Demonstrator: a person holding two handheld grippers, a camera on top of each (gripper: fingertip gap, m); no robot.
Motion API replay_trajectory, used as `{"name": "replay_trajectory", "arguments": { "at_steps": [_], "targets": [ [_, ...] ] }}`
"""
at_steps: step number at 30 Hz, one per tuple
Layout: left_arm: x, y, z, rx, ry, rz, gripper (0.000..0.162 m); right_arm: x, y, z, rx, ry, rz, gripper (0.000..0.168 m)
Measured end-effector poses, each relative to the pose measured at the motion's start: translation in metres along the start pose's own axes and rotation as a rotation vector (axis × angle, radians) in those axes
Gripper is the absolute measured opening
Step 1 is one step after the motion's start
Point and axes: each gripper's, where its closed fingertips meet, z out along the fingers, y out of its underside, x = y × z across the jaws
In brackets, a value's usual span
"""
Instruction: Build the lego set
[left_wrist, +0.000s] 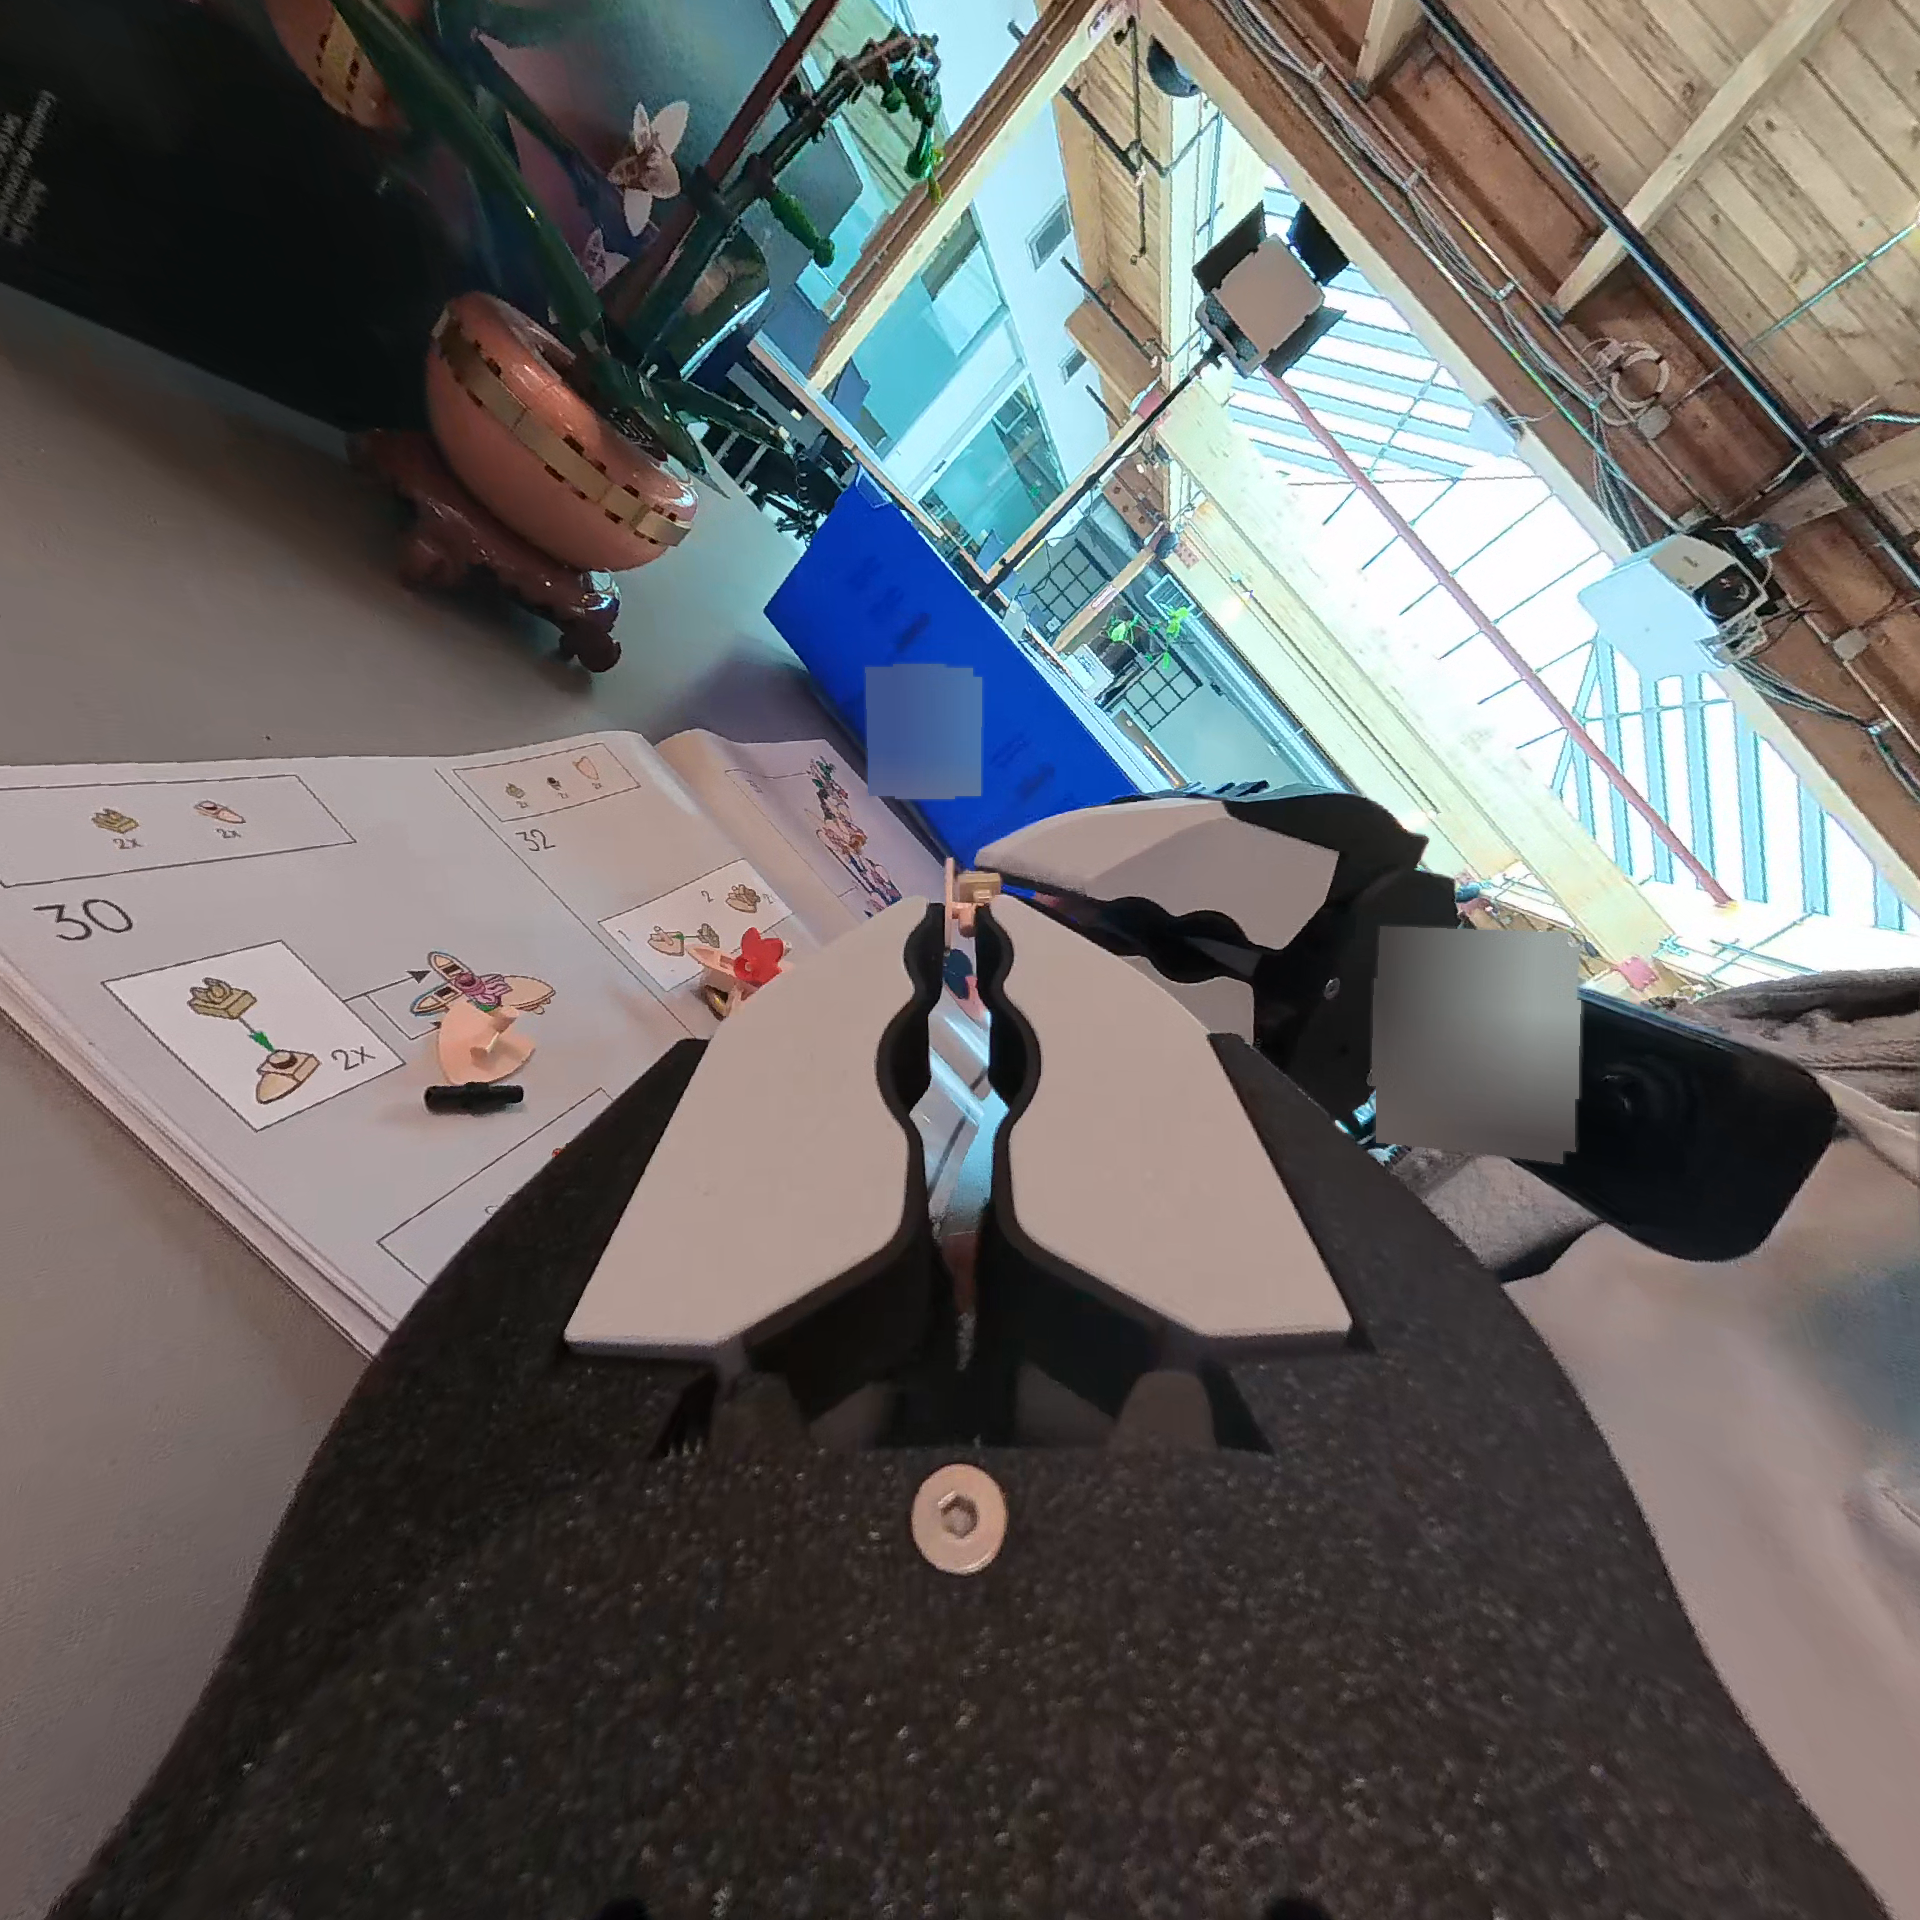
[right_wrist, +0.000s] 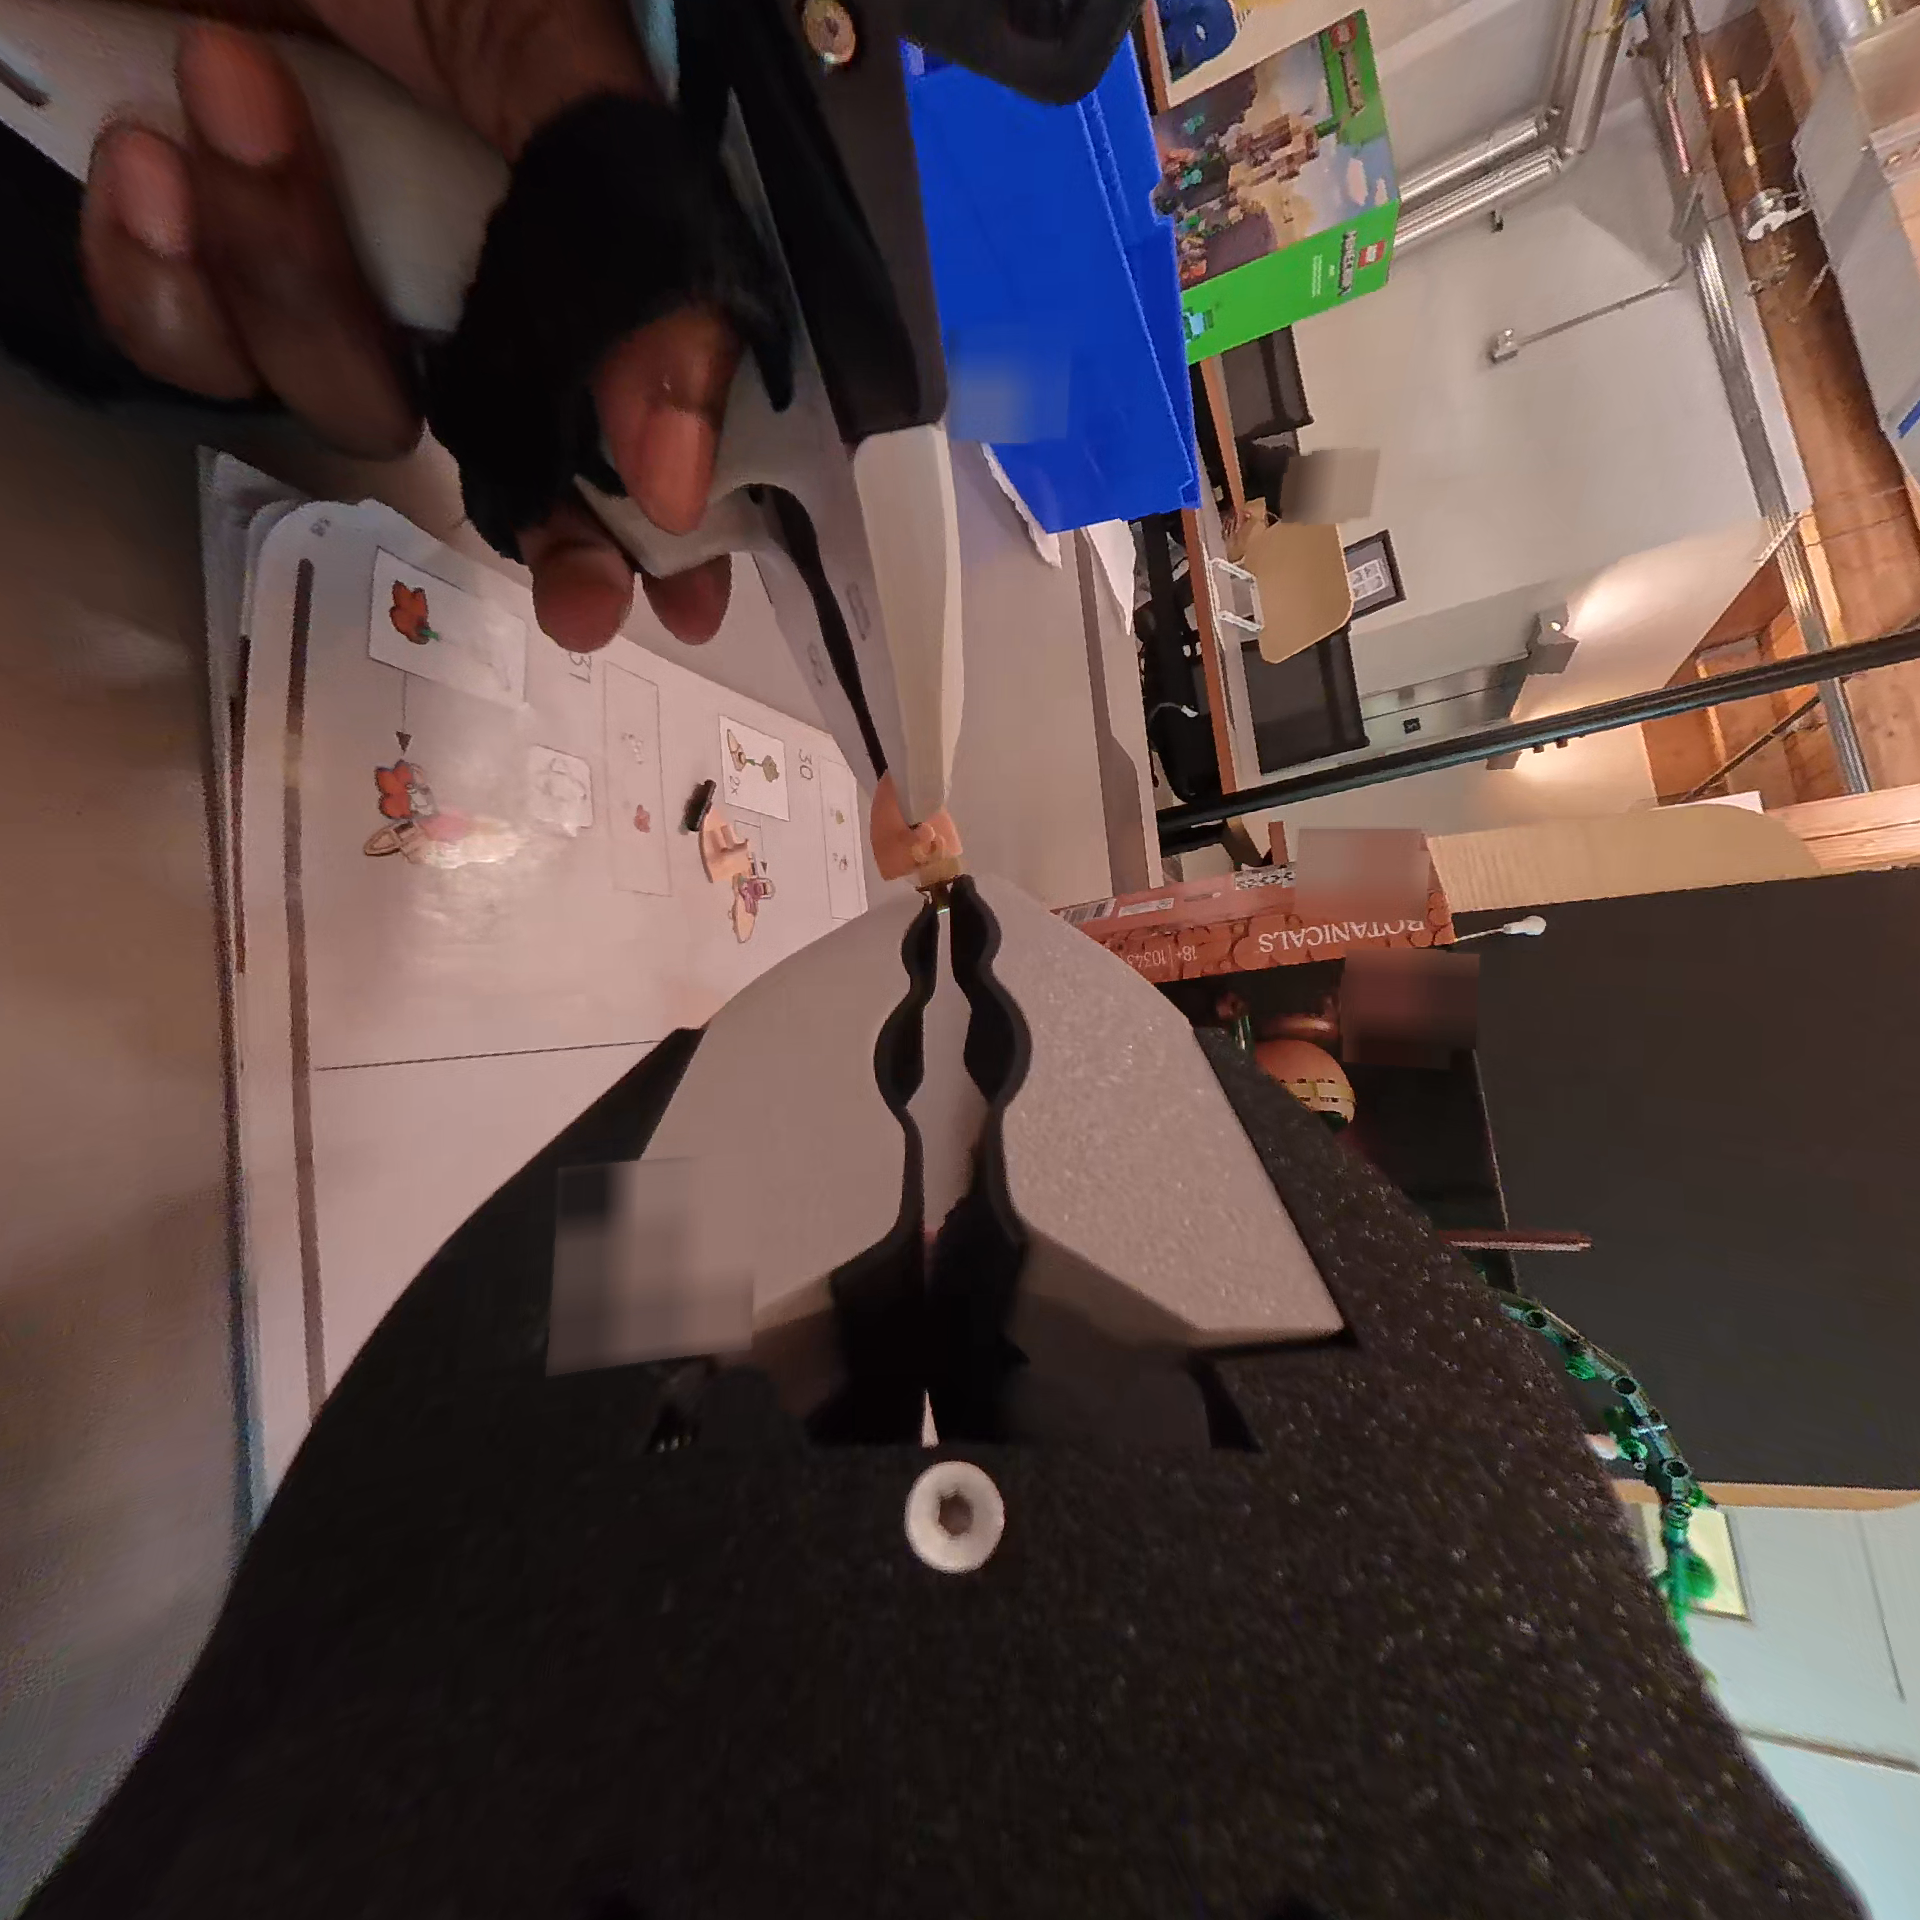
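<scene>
My left gripper (left_wrist: 961, 920) is shut on a pale pink petal piece (left_wrist: 952, 902), held above the open instruction booklet (left_wrist: 312, 935). My right gripper (right_wrist: 940, 902) is shut on a small tan piece (right_wrist: 938, 878) and presses it against the petal piece (right_wrist: 899, 831). In the left wrist view the right gripper (left_wrist: 997, 868) comes in from the right with the tan piece (left_wrist: 977, 886) at its tips. In the right wrist view the left gripper (right_wrist: 914, 810) comes down from the top, held by a hand (right_wrist: 623, 436).
On the booklet (right_wrist: 499, 987) lie a pink petal with a pin (left_wrist: 483, 1044), a black pin (left_wrist: 473, 1096) and a small assembly with a red flower (left_wrist: 756, 956). A pink Lego pot (left_wrist: 551, 457) stands behind. A blue bin (left_wrist: 935, 623) and a dark box (right_wrist: 1662, 1143) lie beyond.
</scene>
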Motion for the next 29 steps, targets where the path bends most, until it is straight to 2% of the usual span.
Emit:
{"name": "replay_trajectory", "arguments": {
  "at_steps": [11,15,24,29],
  "targets": [
    [0.002,0.003,0.000,-0.023,0.011,0.017,0.005,0.000,0.001,-0.005,0.035,0.007,-0.048,0.002],
    [0.007,0.004,-0.001,-0.043,0.066,0.007,0.005,-0.002,-0.003,-0.010,0.122,-0.041,0.013,0.002],
    [0.007,0.004,0.000,-0.051,0.072,0.034,0.004,-0.004,-0.004,-0.011,0.159,-0.042,0.045,0.002],
    [0.021,-0.004,-0.001,0.012,0.160,0.157,0.005,0.009,-0.017,-0.019,0.253,0.020,0.095,0.005]
  ]
}}
